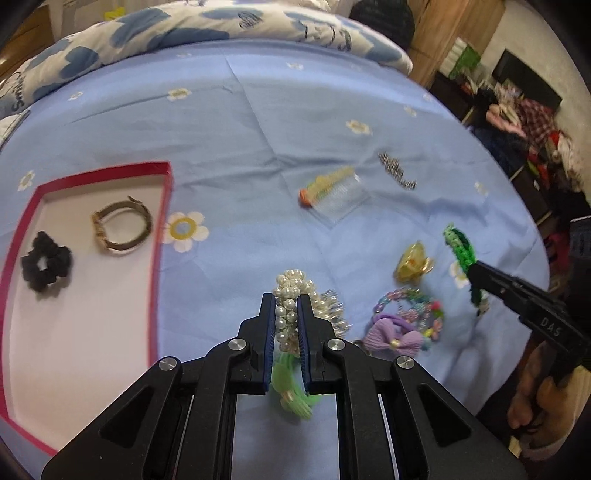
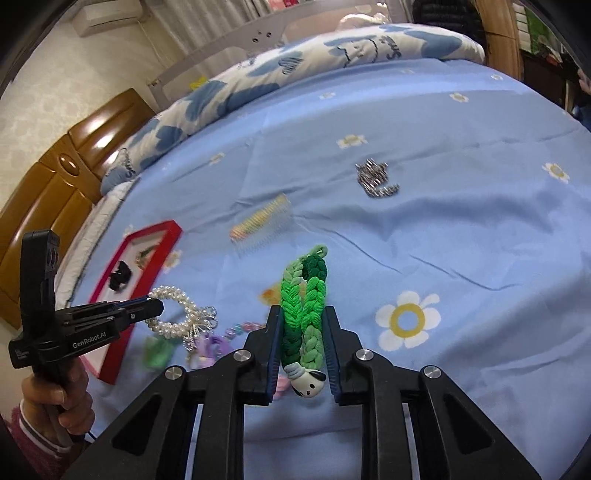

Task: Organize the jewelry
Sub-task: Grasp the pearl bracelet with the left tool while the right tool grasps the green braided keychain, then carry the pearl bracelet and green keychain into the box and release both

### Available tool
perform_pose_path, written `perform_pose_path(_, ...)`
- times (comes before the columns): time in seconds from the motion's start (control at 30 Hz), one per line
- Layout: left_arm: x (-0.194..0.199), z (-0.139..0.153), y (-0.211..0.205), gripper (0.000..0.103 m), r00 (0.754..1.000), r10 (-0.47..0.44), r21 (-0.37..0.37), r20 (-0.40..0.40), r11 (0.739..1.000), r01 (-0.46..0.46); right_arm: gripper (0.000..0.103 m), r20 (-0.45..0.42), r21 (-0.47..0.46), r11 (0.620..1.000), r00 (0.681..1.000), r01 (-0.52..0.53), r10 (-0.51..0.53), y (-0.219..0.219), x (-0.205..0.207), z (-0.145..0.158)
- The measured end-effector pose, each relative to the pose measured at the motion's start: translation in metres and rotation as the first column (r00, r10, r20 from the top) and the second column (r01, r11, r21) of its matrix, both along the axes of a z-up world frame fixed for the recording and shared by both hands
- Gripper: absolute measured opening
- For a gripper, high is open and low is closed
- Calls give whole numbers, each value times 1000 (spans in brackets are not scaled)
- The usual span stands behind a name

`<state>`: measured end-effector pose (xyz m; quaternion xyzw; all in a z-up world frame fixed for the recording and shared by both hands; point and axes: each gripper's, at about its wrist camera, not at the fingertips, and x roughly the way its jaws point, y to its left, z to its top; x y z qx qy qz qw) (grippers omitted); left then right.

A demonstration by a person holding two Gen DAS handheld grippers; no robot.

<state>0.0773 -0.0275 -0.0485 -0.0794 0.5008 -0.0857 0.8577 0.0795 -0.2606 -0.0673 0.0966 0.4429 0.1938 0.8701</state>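
My left gripper (image 1: 286, 300) is shut on a pearl bracelet (image 1: 291, 291) and holds it just above the blue bedsheet; it also shows in the right wrist view (image 2: 177, 310). My right gripper (image 2: 303, 312) is shut on a green braided hair band (image 2: 304, 295) with a small dog charm (image 2: 308, 382), lifted over the sheet; the band also shows in the left wrist view (image 1: 460, 247). A red-rimmed box (image 1: 162, 206) at the left holds a black scrunchie (image 1: 46, 266) and a bronze watch (image 1: 122, 229).
On the sheet lie a comb clip (image 1: 332, 192), a silver hair piece (image 1: 397, 170), a yellow claw clip (image 1: 413, 262), a purple bow with a bead bracelet (image 1: 399, 325) and a light green tie (image 1: 291, 387). A rolled quilt (image 1: 184, 26) lies along the far side.
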Motion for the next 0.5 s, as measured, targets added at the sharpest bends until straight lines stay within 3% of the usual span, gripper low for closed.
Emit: perform_pose_path(0.5,-33,43,50,10,990,102,-52,99,994,-97,21,32,60,984,986,-167,166,77,-9,20)
